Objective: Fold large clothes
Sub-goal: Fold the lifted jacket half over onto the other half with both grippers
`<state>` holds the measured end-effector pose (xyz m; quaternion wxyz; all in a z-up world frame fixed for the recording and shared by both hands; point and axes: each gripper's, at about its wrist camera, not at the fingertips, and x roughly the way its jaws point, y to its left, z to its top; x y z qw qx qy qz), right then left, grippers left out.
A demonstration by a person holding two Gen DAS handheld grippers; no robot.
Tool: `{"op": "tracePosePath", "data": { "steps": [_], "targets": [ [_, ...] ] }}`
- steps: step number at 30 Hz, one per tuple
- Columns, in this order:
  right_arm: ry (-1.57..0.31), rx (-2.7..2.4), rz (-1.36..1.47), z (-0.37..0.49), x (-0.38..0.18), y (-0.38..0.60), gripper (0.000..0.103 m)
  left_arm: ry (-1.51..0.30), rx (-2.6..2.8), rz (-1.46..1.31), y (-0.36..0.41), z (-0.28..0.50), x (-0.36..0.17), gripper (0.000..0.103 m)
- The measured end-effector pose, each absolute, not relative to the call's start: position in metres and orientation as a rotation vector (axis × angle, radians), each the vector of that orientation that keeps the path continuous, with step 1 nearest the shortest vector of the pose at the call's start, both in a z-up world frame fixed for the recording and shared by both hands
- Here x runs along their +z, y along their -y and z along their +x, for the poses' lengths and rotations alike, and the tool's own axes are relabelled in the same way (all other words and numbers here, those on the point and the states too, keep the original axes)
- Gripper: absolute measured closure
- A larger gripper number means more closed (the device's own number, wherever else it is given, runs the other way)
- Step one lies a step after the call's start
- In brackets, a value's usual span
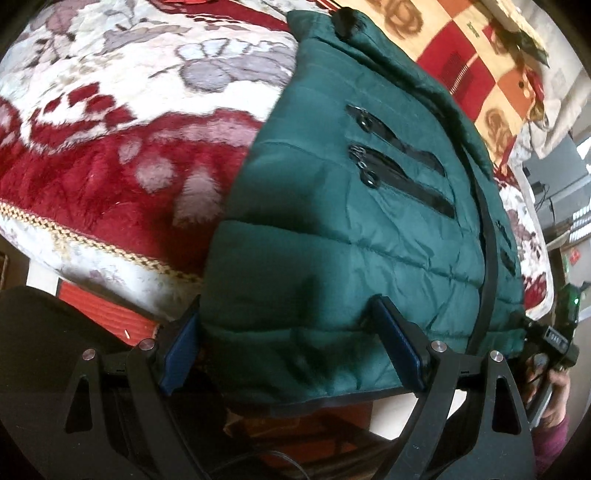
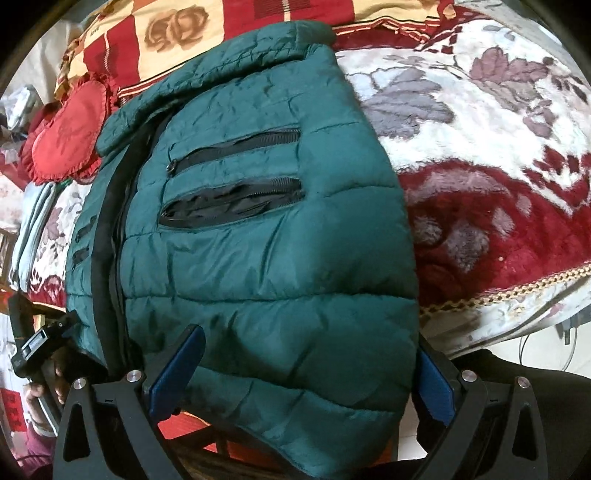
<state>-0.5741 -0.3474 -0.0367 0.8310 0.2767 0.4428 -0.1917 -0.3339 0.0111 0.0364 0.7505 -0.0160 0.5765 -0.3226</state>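
**Now both grippers straddle the jacket's hem**

Right at the bed's near edge, the green puffer jacket (image 1: 332, 229) lies front-up on the red and white floral blanket (image 1: 110, 155), its hem hanging slightly over the side. Its black front zip (image 2: 107, 236) runs up the middle, with two open zip pockets (image 2: 232, 177) on each panel. The left gripper (image 1: 291, 350) stands wide open, blue pads either side of the jacket's lower corner, fabric bulging between them but not pinched. The right gripper (image 2: 306, 365) mirrors it on the opposite corner, jaws spread wide across the quilted panel, nothing clamped. Beyond the collar sits a checked quilt (image 2: 177, 33), and a red frilled cushion (image 2: 70, 133) rests beside it. A hand (image 2: 48, 380) shows on the left gripper's handle.
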Motion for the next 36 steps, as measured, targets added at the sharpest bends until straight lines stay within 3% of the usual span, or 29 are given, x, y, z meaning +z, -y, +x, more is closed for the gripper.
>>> {"op": "tracePosePath", "data": {
  "steps": [25, 34, 36],
  "targets": [
    [-0.968, -0.34, 0.613, -0.57, -0.039, 0.342, 0.001, -1.236, -0.681, 0.019, -0.004, -0.339, 0.034, 0.015],
    [-0.945, -0.329, 0.516, -0.572, -0.032, 0.331, 0.051, -1.234, -0.678, 0.033, -0.001, -0.34, 0.033, 0.015],
    [-0.947, -0.316, 0.491, -0.571, -0.028, 0.328, 0.056, -1.233, -0.676, 0.036, -0.001, -0.341, 0.033, 0.015]
  ]
}}
